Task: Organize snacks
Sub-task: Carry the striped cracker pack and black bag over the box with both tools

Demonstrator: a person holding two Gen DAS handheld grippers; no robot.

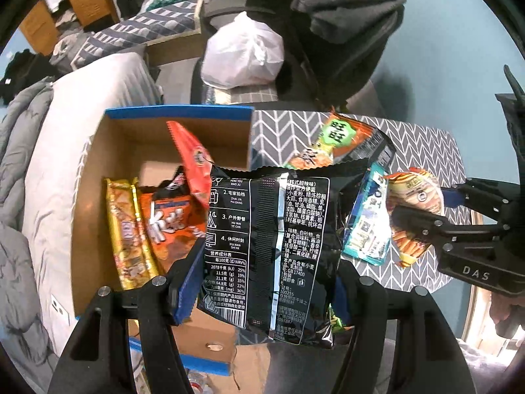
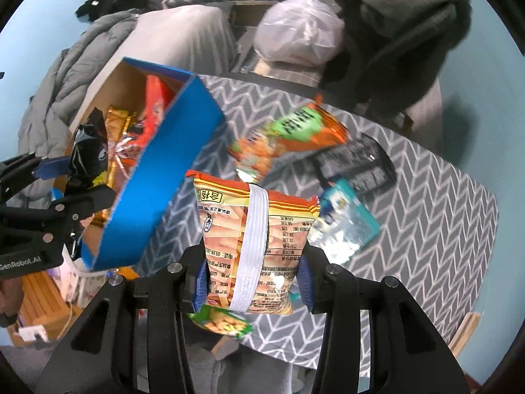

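While we hold both tools above the patterned tablecloth [image 2: 426,197], our left gripper [image 1: 265,282] clamps a black snack bag [image 1: 272,246] by its lower sides, just beside the open blue cardboard box [image 1: 177,113]. Our right gripper [image 2: 252,279] is closed on an orange snack packet [image 2: 256,239]. Inside the box we see a gold packet [image 1: 131,229] and a red one [image 1: 193,161]. On the cloth lie a green-and-orange bag [image 2: 295,131], a teal packet [image 2: 347,223] and a dark packet [image 2: 357,164].
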